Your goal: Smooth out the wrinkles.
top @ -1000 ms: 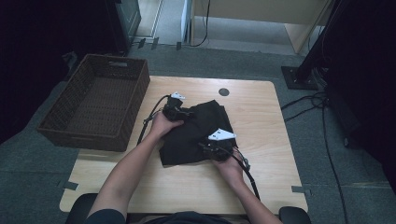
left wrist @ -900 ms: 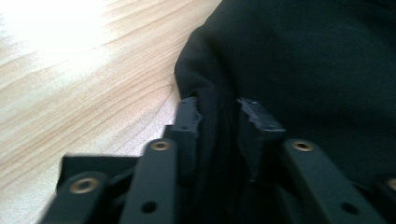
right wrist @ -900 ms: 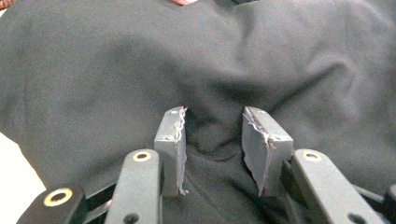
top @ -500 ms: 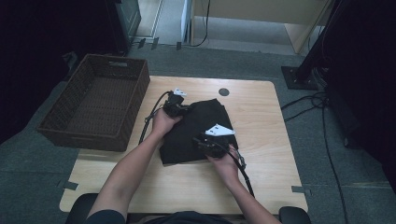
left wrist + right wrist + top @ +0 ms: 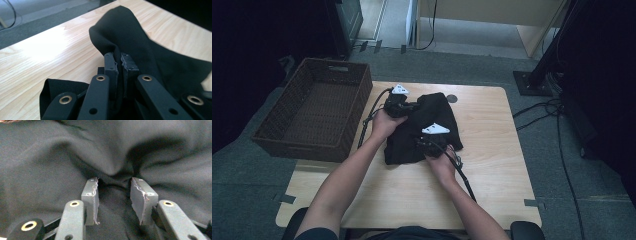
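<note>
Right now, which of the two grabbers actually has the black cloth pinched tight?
The left gripper: its pads are clamped on a fold of the black cloth. The right gripper stands open, jaws apart.

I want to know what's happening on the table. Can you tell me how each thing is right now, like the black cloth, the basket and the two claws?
Black cloth: crumpled on the table, one fold lifted.
Left claw: shut on a fold of the black cloth, having just closed.
Right claw: jaws apart, pressed into the cloth, nothing pinched.
Basket: upright, empty, beside the table.
Table: holds the cloth.
</note>
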